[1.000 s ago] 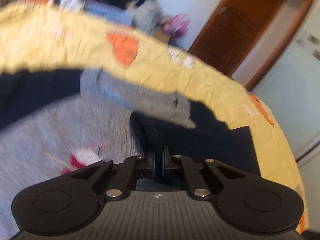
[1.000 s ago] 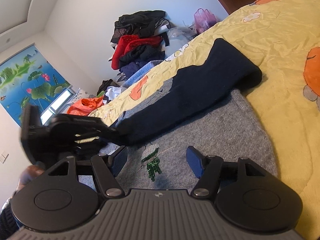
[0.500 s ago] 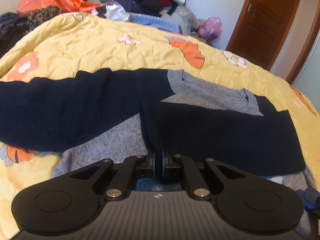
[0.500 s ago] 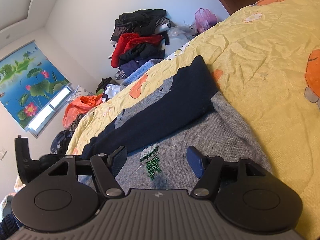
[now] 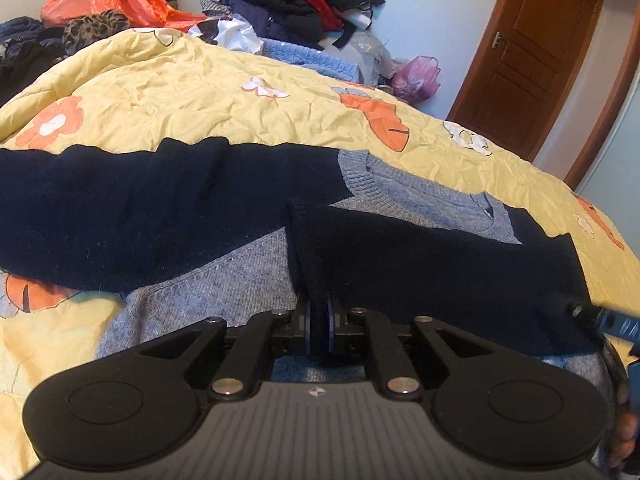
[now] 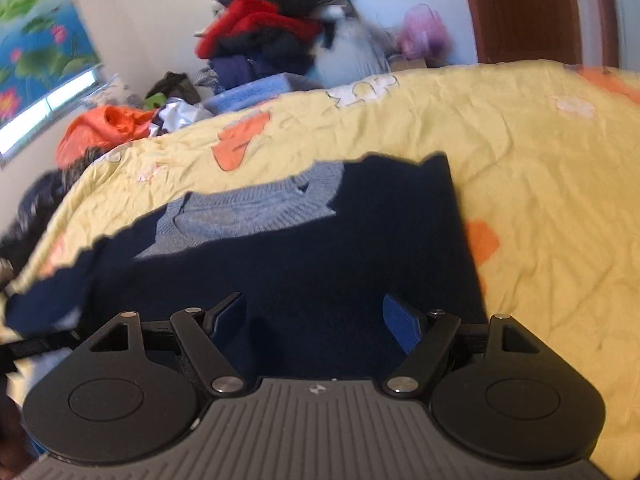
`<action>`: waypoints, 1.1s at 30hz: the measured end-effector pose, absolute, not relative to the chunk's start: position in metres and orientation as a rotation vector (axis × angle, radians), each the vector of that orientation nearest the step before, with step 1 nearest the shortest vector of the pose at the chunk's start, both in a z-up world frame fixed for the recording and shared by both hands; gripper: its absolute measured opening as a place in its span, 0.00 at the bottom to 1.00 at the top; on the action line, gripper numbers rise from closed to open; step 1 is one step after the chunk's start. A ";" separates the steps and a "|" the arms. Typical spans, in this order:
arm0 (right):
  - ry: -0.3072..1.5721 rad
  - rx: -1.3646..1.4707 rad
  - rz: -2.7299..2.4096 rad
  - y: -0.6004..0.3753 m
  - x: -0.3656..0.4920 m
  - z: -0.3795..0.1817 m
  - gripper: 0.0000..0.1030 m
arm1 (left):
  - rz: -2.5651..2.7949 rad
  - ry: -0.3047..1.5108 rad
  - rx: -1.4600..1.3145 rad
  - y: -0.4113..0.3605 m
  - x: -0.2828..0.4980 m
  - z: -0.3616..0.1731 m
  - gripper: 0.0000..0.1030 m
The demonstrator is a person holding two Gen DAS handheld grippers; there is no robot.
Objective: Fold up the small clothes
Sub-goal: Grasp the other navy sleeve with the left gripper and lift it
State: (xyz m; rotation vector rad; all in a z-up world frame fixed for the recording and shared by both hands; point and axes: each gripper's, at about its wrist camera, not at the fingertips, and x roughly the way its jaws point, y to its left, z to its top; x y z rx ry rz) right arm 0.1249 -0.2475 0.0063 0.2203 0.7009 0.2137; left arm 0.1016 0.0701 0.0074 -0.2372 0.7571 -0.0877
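L gripper (image 5: 319, 330): fingers pinching navy sleeve cuff (image 5: 316, 280), folded across grey sweater (image 5: 224, 276) on yellow bed quilt (image 5: 180, 92) | R gripper (image 6: 314, 322): fingers wide, just been opening, gripping nothing, over navy sleeve

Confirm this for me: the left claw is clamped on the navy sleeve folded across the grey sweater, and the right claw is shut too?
Not quite. The right claw is open, pads apart over the navy sleeve, as the right wrist view shows. The rest stands.
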 end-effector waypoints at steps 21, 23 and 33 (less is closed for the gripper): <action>0.648 0.080 0.251 -0.229 0.112 -0.003 0.94 | 0.480 0.446 -1.129 0.430 0.017 0.018 0.97; 0.648 0.074 0.247 -0.228 0.111 -0.003 0.95 | 0.416 0.459 -1.179 0.439 0.025 0.009 0.97; 0.651 0.067 0.247 -0.226 0.112 -0.004 0.96 | 0.403 0.467 -1.197 0.460 0.051 -0.013 0.96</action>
